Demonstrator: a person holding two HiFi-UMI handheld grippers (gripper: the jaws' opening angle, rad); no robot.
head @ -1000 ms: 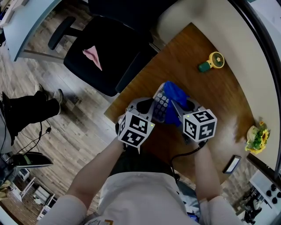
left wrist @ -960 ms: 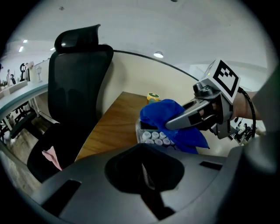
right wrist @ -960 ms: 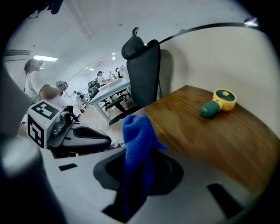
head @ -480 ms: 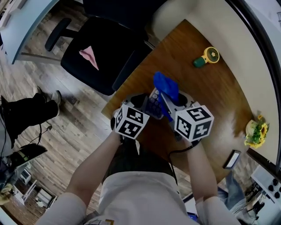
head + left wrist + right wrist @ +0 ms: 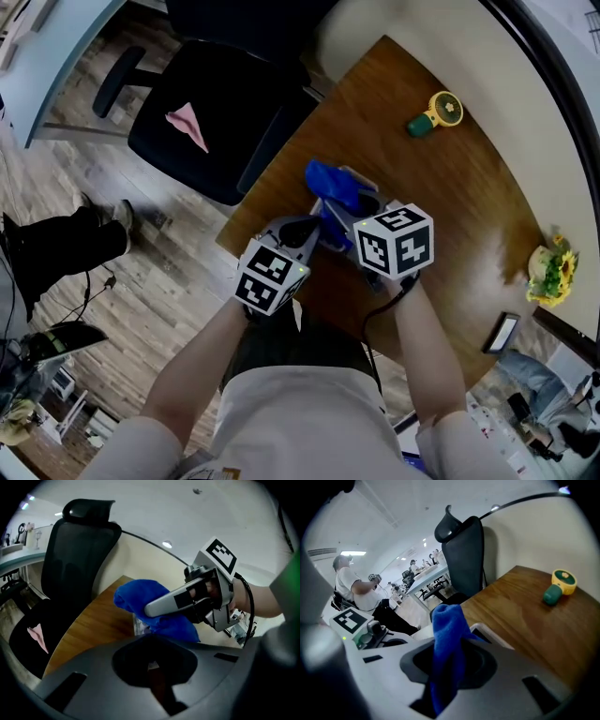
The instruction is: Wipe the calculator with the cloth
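The right tool (image 5: 349, 214) pinches the blue cloth (image 5: 330, 185), draped on the calculator (image 5: 139, 624). The left tool (image 5: 305, 230) clamps the calculator's edge over the wooden worktop (image 5: 441, 197).

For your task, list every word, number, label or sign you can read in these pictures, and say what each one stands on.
No text can be read.
Grey calculator: keys mostly covered by the blue cloth, the rest too blurred.
Black-and-white marker cubes: square patterns only, no words.
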